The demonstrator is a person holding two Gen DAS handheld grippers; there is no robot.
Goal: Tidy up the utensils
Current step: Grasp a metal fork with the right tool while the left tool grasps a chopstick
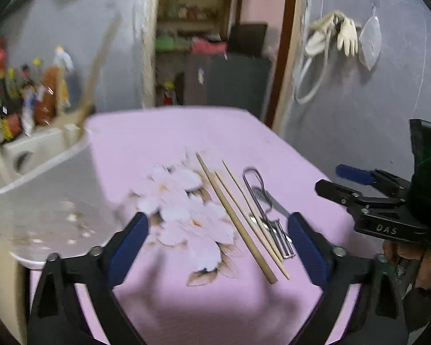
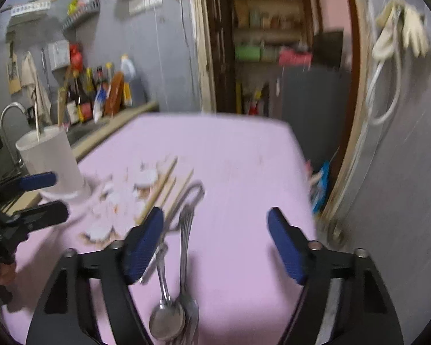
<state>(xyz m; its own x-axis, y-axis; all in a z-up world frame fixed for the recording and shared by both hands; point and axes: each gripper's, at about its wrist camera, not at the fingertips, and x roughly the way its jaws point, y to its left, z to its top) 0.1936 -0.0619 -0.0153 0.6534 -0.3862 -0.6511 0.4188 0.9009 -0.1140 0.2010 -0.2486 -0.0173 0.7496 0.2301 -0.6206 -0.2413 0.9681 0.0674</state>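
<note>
Utensils lay on the pink-covered table: chopsticks beside spoons, right of the white holder. Left gripper fingers stood apart, empty, chopsticks between them. Right gripper fingers apart, spoons between, untouched. Motion blur obscured other metal pieces.

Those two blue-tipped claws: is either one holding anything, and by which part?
Nothing is held. The left gripper and the right gripper both hang open above the pink cloth, while the chopsticks and spoons lie loose on it.
</note>
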